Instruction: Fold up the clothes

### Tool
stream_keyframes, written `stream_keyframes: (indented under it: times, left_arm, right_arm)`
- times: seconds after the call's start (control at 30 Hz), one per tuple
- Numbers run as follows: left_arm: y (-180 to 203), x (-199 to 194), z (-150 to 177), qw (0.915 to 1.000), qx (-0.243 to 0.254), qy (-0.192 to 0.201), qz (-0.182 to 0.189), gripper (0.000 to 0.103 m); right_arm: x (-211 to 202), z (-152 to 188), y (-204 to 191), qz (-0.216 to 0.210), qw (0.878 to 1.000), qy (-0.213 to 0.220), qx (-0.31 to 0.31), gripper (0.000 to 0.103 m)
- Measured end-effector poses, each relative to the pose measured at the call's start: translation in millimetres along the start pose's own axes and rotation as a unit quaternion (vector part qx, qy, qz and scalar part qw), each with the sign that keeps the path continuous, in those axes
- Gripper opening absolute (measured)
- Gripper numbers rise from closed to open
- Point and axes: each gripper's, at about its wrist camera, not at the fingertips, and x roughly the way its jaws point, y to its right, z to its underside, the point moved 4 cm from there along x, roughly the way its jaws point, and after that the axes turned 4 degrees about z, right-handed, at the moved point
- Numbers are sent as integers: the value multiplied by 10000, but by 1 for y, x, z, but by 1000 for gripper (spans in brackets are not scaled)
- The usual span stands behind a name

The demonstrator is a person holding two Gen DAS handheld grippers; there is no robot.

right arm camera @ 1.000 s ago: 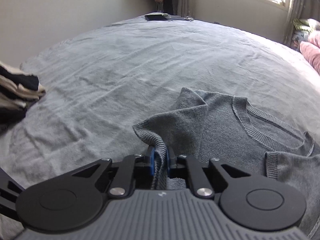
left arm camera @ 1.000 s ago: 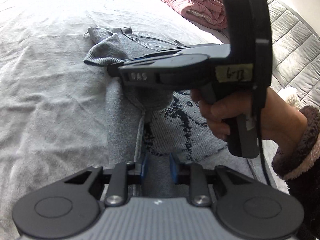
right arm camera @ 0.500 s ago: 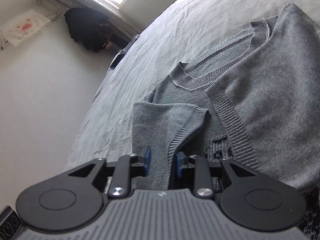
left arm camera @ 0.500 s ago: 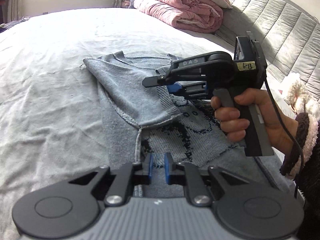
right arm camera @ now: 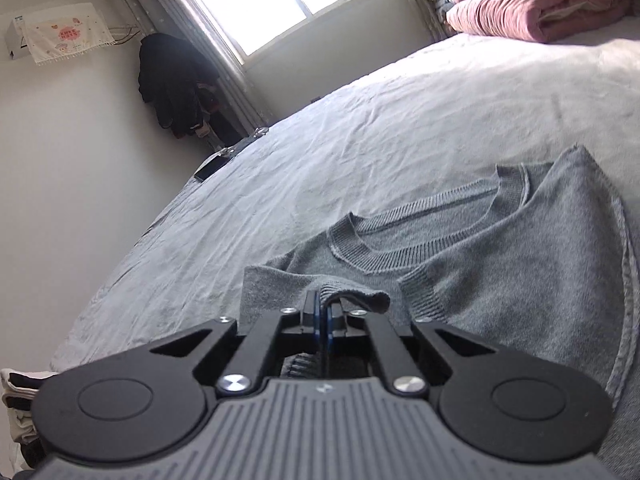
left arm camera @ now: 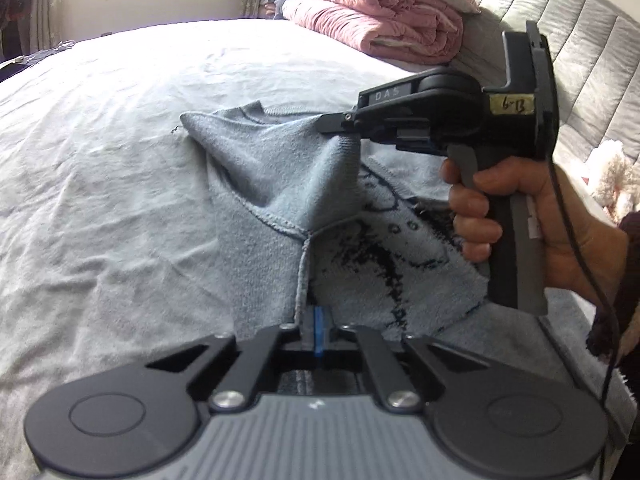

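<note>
A grey knit sweater (left arm camera: pixel 260 184) with a dark pattern on its front lies on the pale bed sheet (left arm camera: pixel 100 160). One sleeve is folded in over the chest. In the left wrist view my right gripper (left arm camera: pixel 336 127), held in a hand, is shut on that sleeve's cuff end and lifts it into a tent. In its own view the right gripper (right arm camera: pixel 322 316) has its pads together, with the ribbed cuff (right arm camera: pixel 360 297) curling over them. My left gripper (left arm camera: pixel 318 328) is shut on the sweater at the lower end of the side seam (left arm camera: pixel 303 268).
A folded pink quilt (left arm camera: pixel 384 20) lies by the grey padded headboard (left arm camera: pixel 592 60), with a white plush toy (left arm camera: pixel 612 176) to the right. A stack of folded clothes (right arm camera: pixel 16 400) sits at the bed's left edge. A phone (right arm camera: pixel 210 168) rests on the far corner.
Both grippers opened over the sweater and shut again. The right one let go of the cuff, rolled, took hold of the sleeve end again and raised it. The left one closed at the side seam.
</note>
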Motion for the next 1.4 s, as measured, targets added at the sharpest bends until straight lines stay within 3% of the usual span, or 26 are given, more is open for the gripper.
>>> stream_keyframes:
  times: [0.2, 0.3, 0.47, 0.57, 0.63, 0.73, 1.0, 1.4]
  left_arm:
    - [11, -5, -12, 9966, -216, 430, 673, 0]
    - [10, 6, -9, 9958, -371, 274, 787, 0]
    - [13, 18, -1, 9954, -450, -86, 835, 4]
    - [16, 19, 0, 9958, -371, -109, 828, 19]
    - [17, 18, 0, 9961, -338, -92, 816, 30]
    - [18, 17, 1, 9964, -315, -164, 764, 32]
    - [22, 15, 13, 9965, -329, -518, 563, 33]
    - [58, -2, 37, 9947, 0, -1012, 167, 33]
  right_arm:
    - [-9, -13, 14, 331, 9982, 368, -335, 4]
    - [-5, -12, 21, 559, 9964, 393, -502, 4]
    - [6, -6, 38, 947, 9937, 51, -596, 7]
    - [6, -3, 48, 1105, 9924, -173, -519, 15]
    - [-4, -3, 54, 1030, 9940, -218, -312, 16]
    - [-20, -2, 59, 887, 9957, -261, -57, 38]
    - [-70, 20, 52, 447, 9969, -607, 234, 38]
    - [-135, 66, 39, -171, 9902, -1231, 631, 38]
